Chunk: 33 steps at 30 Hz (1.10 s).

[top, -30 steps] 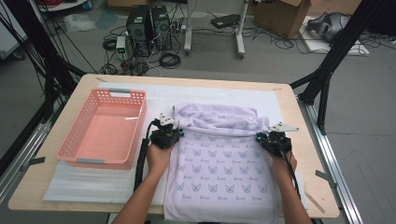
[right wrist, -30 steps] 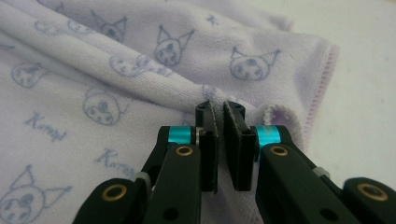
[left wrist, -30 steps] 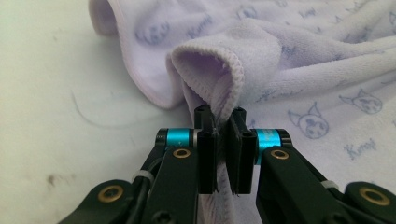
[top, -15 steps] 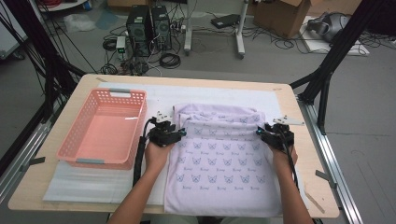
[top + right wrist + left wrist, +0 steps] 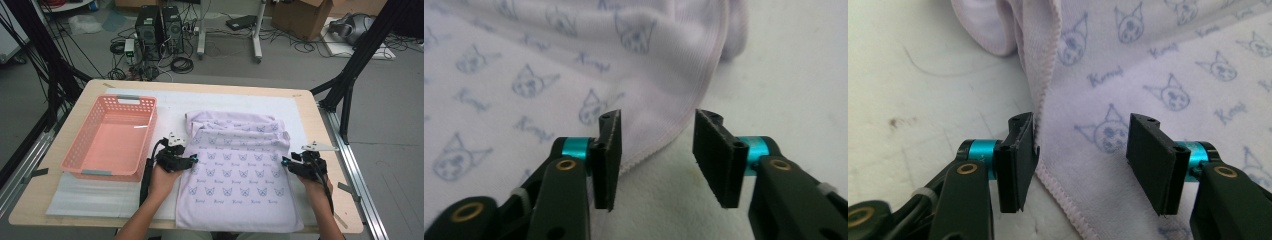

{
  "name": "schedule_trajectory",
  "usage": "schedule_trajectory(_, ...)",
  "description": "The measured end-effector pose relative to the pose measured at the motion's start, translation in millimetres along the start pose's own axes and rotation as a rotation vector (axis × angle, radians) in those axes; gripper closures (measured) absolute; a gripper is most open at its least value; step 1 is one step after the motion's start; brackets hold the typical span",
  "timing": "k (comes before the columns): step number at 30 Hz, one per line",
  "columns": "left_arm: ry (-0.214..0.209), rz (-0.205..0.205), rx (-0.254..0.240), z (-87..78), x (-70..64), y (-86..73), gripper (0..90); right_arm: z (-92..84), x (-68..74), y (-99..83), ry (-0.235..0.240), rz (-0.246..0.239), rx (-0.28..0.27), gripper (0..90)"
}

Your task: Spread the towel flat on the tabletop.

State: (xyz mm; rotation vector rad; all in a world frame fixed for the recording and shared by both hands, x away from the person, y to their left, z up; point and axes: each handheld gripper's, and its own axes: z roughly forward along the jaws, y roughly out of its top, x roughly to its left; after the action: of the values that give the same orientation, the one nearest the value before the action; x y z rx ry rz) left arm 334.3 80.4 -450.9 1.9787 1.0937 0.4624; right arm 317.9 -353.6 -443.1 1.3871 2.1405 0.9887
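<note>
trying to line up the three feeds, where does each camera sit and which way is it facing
High view: above the person's side, looking forward and down on the table, pink basket and lilac towel; both forearms show, left hand-held gripper and right hand-held gripper.
Left gripper view: rides the left hand-held gripper, looking along its open jaws at the towel's left hem.
Right gripper view: rides the right hand-held gripper, jaws open, facing the right hem.
All three share the towel.

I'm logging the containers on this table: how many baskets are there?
1: a pink plastic basket stands on the table's left side, left of the lilac towel and beside the left gripper.
</note>
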Motion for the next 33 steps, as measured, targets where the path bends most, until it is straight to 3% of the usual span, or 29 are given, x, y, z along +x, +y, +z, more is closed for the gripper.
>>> schedule_trajectory(2,-0.003,0.008,-0.002,-1.2,1.6,0.3,82.6,3.2,0.9,0.3,-0.003,0.016,0.019,68.9)
schedule_trajectory(5,0.034,0.001,0.000,-2.6,3.9,1.8,84.7,5.7,4.7,2.2,0.036,0.011,0.022,84.6)
schedule_trajectory(8,0.050,-0.036,-0.013,-3.3,10.5,0.6,84.9,6.4,9.7,3.3,0.055,-0.016,0.022,85.5)
schedule_trajectory(10,0.070,-0.031,-0.013,-3.2,11.3,0.5,85.0,5.5,7.9,3.1,0.029,-0.025,0.015,85.9)
schedule_trajectory(11,0.069,-0.037,-0.018,-2.7,11.5,0.5,84.9,4.3,5.5,2.7,-0.012,-0.032,0.013,86.3)
schedule_trajectory(13,0.051,-0.042,-0.026,-2.4,11.7,0.0,83.2,1.7,-3.4,0.6,-0.058,-0.020,-0.004,86.4)
schedule_trajectory(15,0.051,-0.039,-0.017,-3.8,10.6,-0.8,74.8,0.9,-7.7,-2.2,-0.090,-0.007,-0.014,86.2)
schedule_trajectory(16,0.032,-0.057,-0.017,-4.8,10.4,-1.9,68.2,0.7,-8.3,-3.1,-0.099,-0.007,-0.020,84.8)
schedule_trajectory(18,0.017,-0.058,-0.016,-8.7,9.8,-4.3,57.6,-0.3,-9.2,-3.4,-0.064,0.014,-0.033,72.0)
schedule_trajectory(20,-0.008,-0.055,-0.028,-12.7,8.2,-6.3,54.3,-4.3,-9.3,-3.4,-0.046,0.026,-0.053,62.2)
schedule_trajectory(25,-0.060,-0.063,-0.023,-21.8,2.8,-16.2,49.9,-20.1,-8.6,-6.4,-0.009,0.028,-0.092,57.8)
schedule_trajectory(33,-0.109,-0.067,-0.004,-45.8,-10.1,-35.4,48.5,-33.0,1.4,-26.8,0.041,0.023,-0.062,54.2)
